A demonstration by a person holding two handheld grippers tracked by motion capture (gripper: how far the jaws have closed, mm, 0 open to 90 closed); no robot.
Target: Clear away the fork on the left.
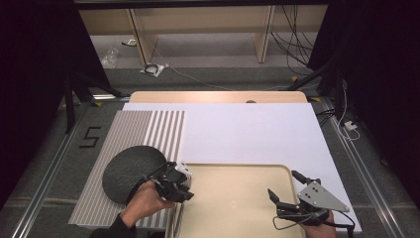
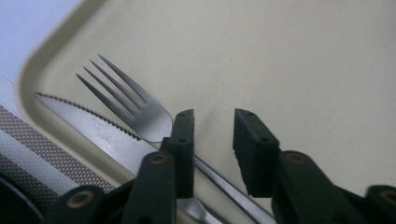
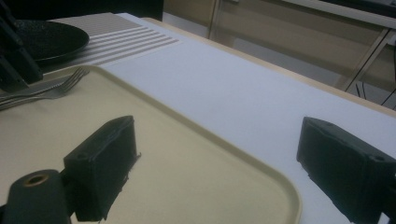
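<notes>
Black plate (image 1: 130, 172); striped placemat (image 1: 143, 130)

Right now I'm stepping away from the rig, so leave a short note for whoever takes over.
Left tool: open, holding nothing, just above the fork's handle.
Right tool: open and empty over the tray's right rim.
Fork and knife lie side by side at the left edge of the beige tray.
Black plate sits on the striped mat, left of the tray.
Done: cutlery rests in the tray.
Left: probably lifting the cutlery out; unconfirmed.

Silver fork (image 2: 140, 109) and knife (image 2: 93, 128) on beige tray (image 2: 303, 56); black plate (image 1: 130, 171), striped mat (image 1: 148, 129).
</notes>
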